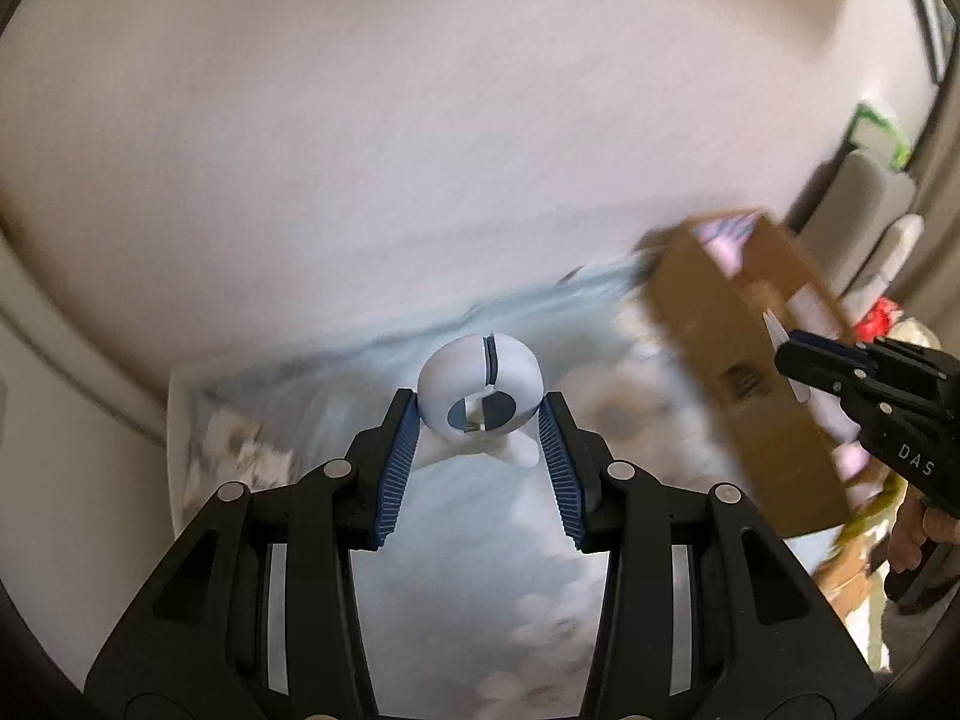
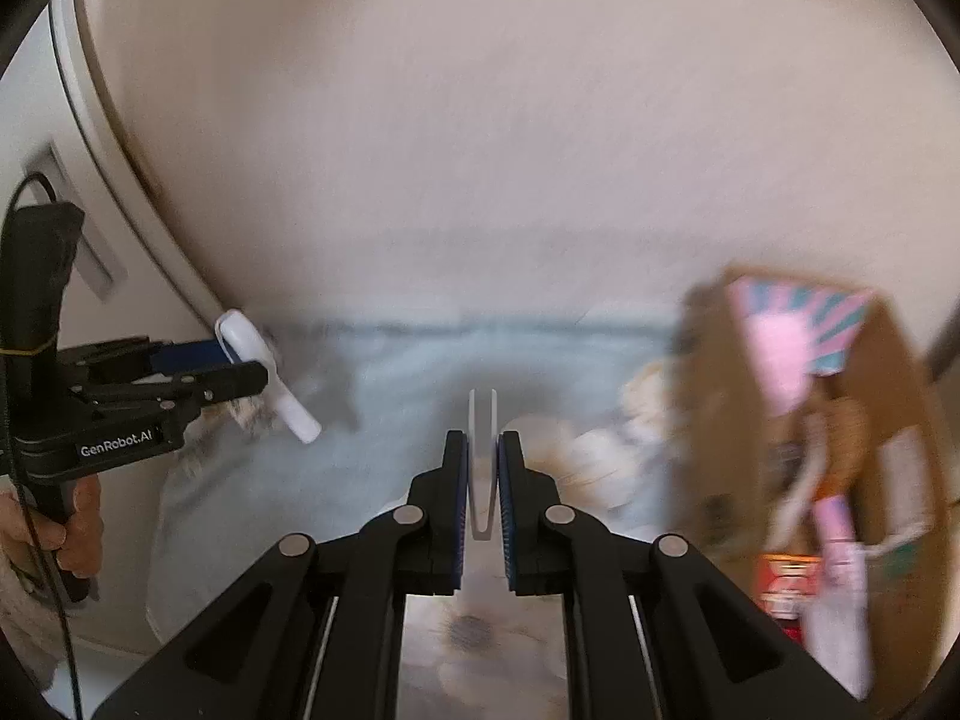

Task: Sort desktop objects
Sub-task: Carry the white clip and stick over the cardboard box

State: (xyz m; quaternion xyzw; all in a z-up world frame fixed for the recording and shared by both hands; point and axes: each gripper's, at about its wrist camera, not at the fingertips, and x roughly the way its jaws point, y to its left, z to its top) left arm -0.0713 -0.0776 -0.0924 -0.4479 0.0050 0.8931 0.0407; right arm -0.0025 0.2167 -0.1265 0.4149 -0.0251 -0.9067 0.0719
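Observation:
My left gripper (image 1: pixel 480 405) is shut on a white rounded device (image 1: pixel 480 387) with a short handle, held above a pale blue patterned cloth (image 1: pixel 474 546). It also shows in the right wrist view (image 2: pixel 264 366) at the left. My right gripper (image 2: pixel 482 450) is shut on a thin white U-shaped clip (image 2: pixel 482 480). In the left wrist view the right gripper (image 1: pixel 792 360) sits at the right, in front of a brown cardboard box (image 1: pixel 738 372). The box (image 2: pixel 810 450) holds pink and red packets. Both views are motion-blurred.
A plain pale wall (image 1: pixel 420 120) fills the background. Cream furniture panels (image 2: pixel 90 180) stand at the left. Assorted items (image 1: pixel 882 180) lie behind the box at the right edge. The cloth (image 2: pixel 390 396) covers the table under both grippers.

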